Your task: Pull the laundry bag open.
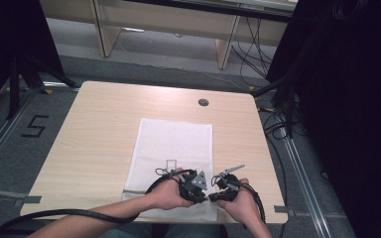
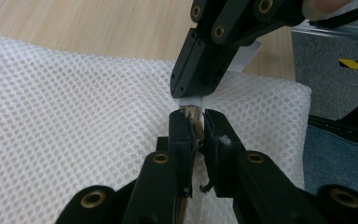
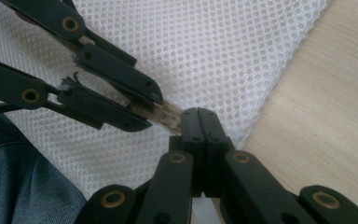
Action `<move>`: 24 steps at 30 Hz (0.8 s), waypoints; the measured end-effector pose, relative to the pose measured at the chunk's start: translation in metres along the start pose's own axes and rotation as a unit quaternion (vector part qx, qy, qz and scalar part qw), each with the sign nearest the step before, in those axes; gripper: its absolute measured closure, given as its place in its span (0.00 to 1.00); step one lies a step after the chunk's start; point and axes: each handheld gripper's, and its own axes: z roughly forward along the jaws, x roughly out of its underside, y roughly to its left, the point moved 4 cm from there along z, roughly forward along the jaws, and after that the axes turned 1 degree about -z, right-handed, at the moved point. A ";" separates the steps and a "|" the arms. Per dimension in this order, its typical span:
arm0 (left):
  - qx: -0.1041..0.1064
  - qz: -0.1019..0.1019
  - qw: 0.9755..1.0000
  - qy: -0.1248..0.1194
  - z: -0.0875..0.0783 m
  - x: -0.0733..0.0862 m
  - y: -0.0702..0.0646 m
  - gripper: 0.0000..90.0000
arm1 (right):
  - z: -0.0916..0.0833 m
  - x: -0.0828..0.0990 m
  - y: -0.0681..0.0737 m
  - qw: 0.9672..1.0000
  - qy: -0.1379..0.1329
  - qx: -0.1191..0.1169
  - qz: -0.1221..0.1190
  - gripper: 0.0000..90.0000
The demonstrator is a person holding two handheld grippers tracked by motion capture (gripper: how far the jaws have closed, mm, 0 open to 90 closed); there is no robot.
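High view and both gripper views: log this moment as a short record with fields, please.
surface: wooden table
item: white mesh bag, lying flat on the table
left gripper: jaws shut on a small brownish tab at the bag's near edge
right gripper: jaws shut, tips meeting the left gripper's at that tab
hands: both at the table's near edge

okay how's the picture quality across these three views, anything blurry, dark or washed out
High view: even light on the table, the white mesh cloth nearly washed out, side curtains very dark. Left gripper view: mesh sharp, the left claw slightly soft up close, the wood behind blurred. Right gripper view: the right claw fairly sharp, the blue denim at lower left soft and dim.
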 end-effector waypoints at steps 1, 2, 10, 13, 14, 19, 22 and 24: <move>0.000 0.006 1.000 0.002 -0.002 0.000 0.001 0.90 | 0.000 0.000 0.000 1.000 0.000 -0.002 0.000 1.00; 0.000 0.005 1.000 -0.001 -0.002 0.000 0.001 0.90 | 0.000 0.000 0.000 1.000 0.001 -0.002 0.000 1.00; 0.003 -0.003 1.000 -0.003 -0.003 0.002 0.001 0.90 | 0.001 0.000 -0.001 1.000 -0.007 -0.008 -0.005 1.00; 0.002 0.003 1.000 -0.002 -0.004 0.002 0.002 0.90 | 0.000 0.000 0.000 1.000 -0.004 -0.010 0.002 1.00; 0.002 0.004 1.000 0.000 -0.004 0.002 0.002 0.90 | 0.000 0.000 0.000 1.000 -0.002 -0.013 0.006 1.00; 0.000 0.004 1.000 -0.001 -0.005 0.002 0.001 0.90 | 0.000 0.001 -0.001 1.000 -0.004 -0.008 0.005 1.00; 0.001 -0.002 1.000 -0.002 -0.005 0.002 0.001 0.90 | 0.000 0.001 -0.001 1.000 -0.003 -0.008 0.004 1.00; 0.002 -0.001 1.000 -0.001 -0.005 0.002 0.001 0.90 | 0.000 0.001 0.000 1.000 -0.002 -0.007 0.006 1.00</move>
